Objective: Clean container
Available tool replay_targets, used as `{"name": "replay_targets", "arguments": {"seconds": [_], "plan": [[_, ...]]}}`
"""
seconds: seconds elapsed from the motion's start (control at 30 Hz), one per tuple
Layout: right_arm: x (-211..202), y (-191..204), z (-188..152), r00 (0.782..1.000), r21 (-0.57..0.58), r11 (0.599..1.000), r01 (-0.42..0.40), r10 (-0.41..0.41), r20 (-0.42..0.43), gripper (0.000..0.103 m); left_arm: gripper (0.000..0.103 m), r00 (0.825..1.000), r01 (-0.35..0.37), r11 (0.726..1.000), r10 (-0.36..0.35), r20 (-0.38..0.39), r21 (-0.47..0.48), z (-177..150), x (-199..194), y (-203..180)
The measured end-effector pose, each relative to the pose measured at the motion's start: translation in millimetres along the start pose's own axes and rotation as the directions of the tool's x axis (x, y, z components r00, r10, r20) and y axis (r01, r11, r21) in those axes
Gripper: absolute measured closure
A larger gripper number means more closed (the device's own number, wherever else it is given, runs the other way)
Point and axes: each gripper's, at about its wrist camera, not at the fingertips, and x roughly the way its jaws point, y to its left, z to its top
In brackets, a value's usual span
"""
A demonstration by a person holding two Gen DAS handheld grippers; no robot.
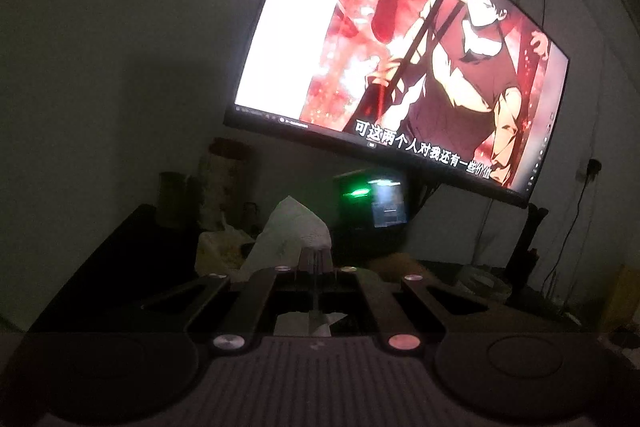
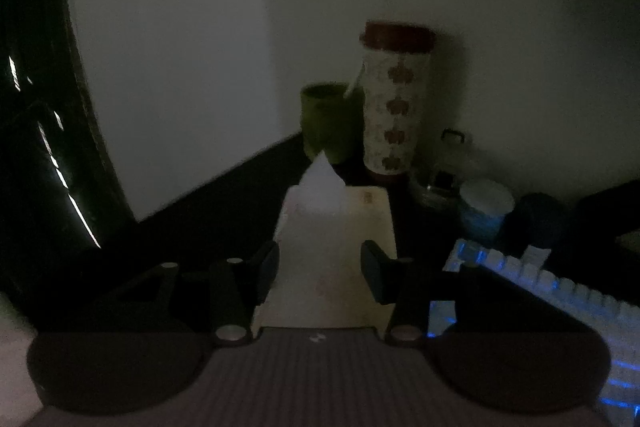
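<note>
The right claw (image 2: 320, 275) grips a pale tissue box (image 2: 332, 259) by its two long sides, low over the dark desk (image 2: 224, 199); the box's long axis runs straight away from the camera, one tissue peaking at its far end. The left claw (image 1: 316, 259) is pressed together on a white tissue (image 1: 288, 231), held upright.

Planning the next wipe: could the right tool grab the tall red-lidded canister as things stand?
Probably not: the right tool is shut on the tissue box, which also stands before the red-lidded canister.
</note>
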Motion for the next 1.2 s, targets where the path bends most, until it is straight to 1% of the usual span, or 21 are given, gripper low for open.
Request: {"name": "replay_targets", "arguments": {"seconds": [0.03,0.1,0.13,0.17,0.23,0.33,0.4,0.47,0.53,0.57,0.6,0.67,0.7,0.8,0.9,0.93,1.0,1.07,1.1,1.17,1.2], "plan": [[-13,3,-2,1.000,0.002,1.000,-0.015,0.015,0.018,0.053,0.102,1.000,-0.002,1.000,0.002,-0.003,0.005,1,3,-3],[-51,9,-10,0.997,-0.005,0.999,-0.040,0.041,0.063,0.040,0.102,1.000,0.002,1.000,-0.002,-0.012,0.013,2,9,-9],[-70,6,-15,0.995,-0.009,0.999,-0.051,0.052,0.089,0.038,0.102,1.000,0.010,1.000,-0.009,-0.017,0.019,3,12,-13],[-90,2,-21,0.992,-0.014,0.998,-0.057,0.058,0.115,0.035,0.102,1.000,0.018,1.000,-0.017,-0.022,0.025,4,15,-17],[-126,-5,-32,0.988,-0.016,0.998,-0.055,0.057,0.146,0.035,0.102,0.999,0.023,0.999,-0.022,-0.030,0.041,4,22,-29],[-177,-29,-53,0.979,0.025,0.998,-0.052,0.046,0.200,0.032,0.102,0.999,0.033,0.997,-0.030,-0.040,0.072,4,33,-49],[-212,-45,-68,0.973,0.054,0.997,-0.061,0.047,0.225,0.026,0.102,0.998,0.049,0.995,-0.045,-0.049,0.090,3,41,-64],[-244,-66,-84,0.966,0.086,0.993,-0.084,0.060,0.250,0.022,0.102,0.996,0.075,0.992,-0.069,-0.061,0.101,1,49,-82],[-273,-87,-96,0.960,0.127,0.986,-0.109,0.071,0.269,0.012,0.102,0.992,0.113,0.987,-0.105,-0.070,0.118,-2,55,-100],[-294,-97,-105,0.956,0.139,0.982,-0.126,0.082,0.282,0.002,0.102,0.989,0.133,0.983,-0.125,-0.073,0.128,-4,59,-109],[-308,-107,-111,0.952,0.149,0.980,-0.134,0.085,0.295,0.000,0.102,0.986,0.159,0.978,-0.149,-0.077,0.138,-7,62,-117],[-330,-127,-125,0.947,0.149,0.981,-0.127,0.075,0.314,0.000,0.102,0.974,0.223,0.961,-0.212,-0.081,0.166,-17,69,-132],[-336,-137,-132,0.946,0.135,0.984,-0.114,0.066,0.316,0.000,0.102,0.966,0.255,0.950,-0.243,-0.085,0.181,-23,73,-139],[-343,-164,-151,0.950,0.152,0.987,-0.057,0.007,0.312,0.000,0.102,0.947,0.321,0.918,-0.307,-0.097,0.234,-45,85,-151],[-336,-194,-165,0.951,0.186,0.980,-0.063,0.003,0.310,0.000,0.102,0.931,0.363,0.898,-0.339,-0.135,0.249,-61,99,-155],[-330,-205,-168,0.952,0.197,0.978,-0.073,0.009,0.307,0.000,0.102,0.928,0.371,0.893,-0.344,-0.144,0.256,-66,102,-156],[-323,-222,-175,0.949,0.207,0.973,-0.106,0.037,0.313,0.000,0.102,0.929,0.365,0.894,-0.334,-0.158,0.259,-70,105,-155],[-311,-238,-179,0.938,0.179,0.968,-0.175,0.108,0.331,0.000,0.102,0.929,0.361,0.898,-0.323,-0.178,0.251,-73,106,-152],[-307,-244,-181,0.933,0.157,0.967,-0.199,0.138,0.333,0.000,0.102,0.926,0.368,0.894,-0.328,-0.186,0.254,-74,105,-149],[-295,-256,-180,0.934,0.120,0.971,-0.206,0.159,0.319,0.000,0.102,0.921,0.381,0.884,-0.336,-0.199,0.270,-77,99,-145],[-289,-262,-179,0.937,0.131,0.968,-0.212,0.163,0.310,0.000,0.102,0.919,0.385,0.882,-0.339,-0.202,0.273,-77,98,-142]]}}
